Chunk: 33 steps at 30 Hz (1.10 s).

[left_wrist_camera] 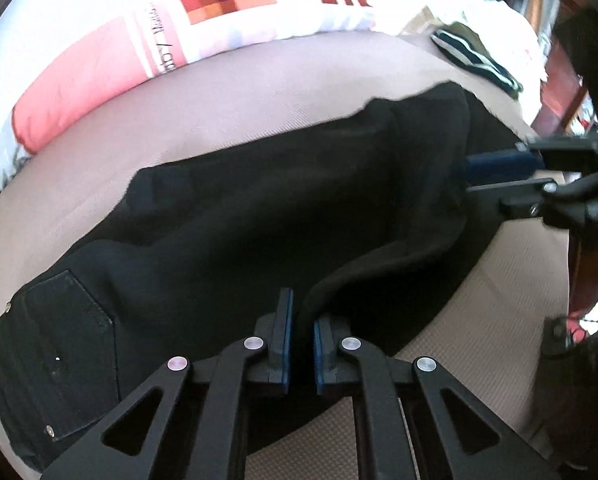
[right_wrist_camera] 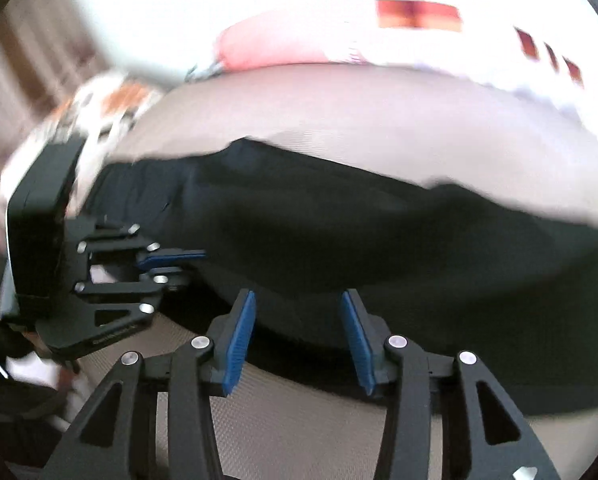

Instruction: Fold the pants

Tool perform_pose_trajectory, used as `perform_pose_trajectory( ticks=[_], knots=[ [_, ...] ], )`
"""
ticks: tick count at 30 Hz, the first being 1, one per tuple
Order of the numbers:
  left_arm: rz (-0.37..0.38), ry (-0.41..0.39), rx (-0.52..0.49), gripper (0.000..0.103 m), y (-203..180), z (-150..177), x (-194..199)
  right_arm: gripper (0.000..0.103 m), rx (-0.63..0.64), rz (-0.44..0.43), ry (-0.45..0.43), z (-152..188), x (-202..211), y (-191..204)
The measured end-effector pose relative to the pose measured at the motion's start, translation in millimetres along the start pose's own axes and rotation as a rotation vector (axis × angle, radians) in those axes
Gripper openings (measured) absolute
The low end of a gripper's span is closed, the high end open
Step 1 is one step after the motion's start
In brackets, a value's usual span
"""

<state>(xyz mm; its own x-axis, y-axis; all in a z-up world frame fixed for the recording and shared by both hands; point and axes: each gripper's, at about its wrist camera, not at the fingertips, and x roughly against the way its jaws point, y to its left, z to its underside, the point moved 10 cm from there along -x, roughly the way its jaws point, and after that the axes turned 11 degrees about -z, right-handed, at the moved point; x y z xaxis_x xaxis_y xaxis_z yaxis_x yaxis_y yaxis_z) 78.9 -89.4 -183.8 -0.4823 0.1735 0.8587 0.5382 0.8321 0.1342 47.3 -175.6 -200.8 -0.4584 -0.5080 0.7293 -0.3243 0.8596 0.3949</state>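
Black pants lie spread across a beige bed sheet, with a back pocket at the lower left of the left wrist view. My left gripper is shut on a raised fold of the pants' near edge, which stands up between its blue pads. My right gripper reaches in from the right at the pants' other end, its fingers apart. The right wrist view is blurred. There the right gripper stands open over the near edge of the pants, and the left gripper is at the left.
A white pillow with pink and orange blocks lies along the far side of the bed. A dark striped cloth sits at the far right corner. Wooden furniture stands beyond the bed's right edge.
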Motion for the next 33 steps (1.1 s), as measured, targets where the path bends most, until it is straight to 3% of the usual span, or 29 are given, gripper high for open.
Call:
perform_pose_trajectory(
  ticks=[5, 10, 14, 17, 21, 24, 33],
  knots=[
    [0.01, 0.015, 0.05, 0.009, 4, -1, -2, 0.043, -0.453, -0.151, -0.029, 29, 2, -58],
    [0.014, 0.015, 0.055, 0.009, 4, 1, 1, 0.043, -0.679, -0.265, -0.072, 45, -17, -68],
    [0.013, 0.016, 0.053, 0.009, 2, 4, 2, 0.04, -0.753, -0.277, -0.166, 41, -14, -88],
    [0.014, 0.023, 0.054, 0.009, 1, 6, 2, 0.03, -0.843, -0.308, -0.228, 39, -9, -107],
    [0.011, 0.03, 0.053, 0.009, 1, 8, 0, 0.016, -0.888, -0.253, -0.303, 35, 5, -134],
    [0.011, 0.039, 0.052, 0.009, 1, 9, -1, 0.014, -0.949, -0.266, -0.369, 31, 19, -156],
    [0.004, 0.07, 0.059, 0.009, 0, 14, -7, 0.014, -1.018, -0.176, -0.509, 27, 61, -247]
  ],
)
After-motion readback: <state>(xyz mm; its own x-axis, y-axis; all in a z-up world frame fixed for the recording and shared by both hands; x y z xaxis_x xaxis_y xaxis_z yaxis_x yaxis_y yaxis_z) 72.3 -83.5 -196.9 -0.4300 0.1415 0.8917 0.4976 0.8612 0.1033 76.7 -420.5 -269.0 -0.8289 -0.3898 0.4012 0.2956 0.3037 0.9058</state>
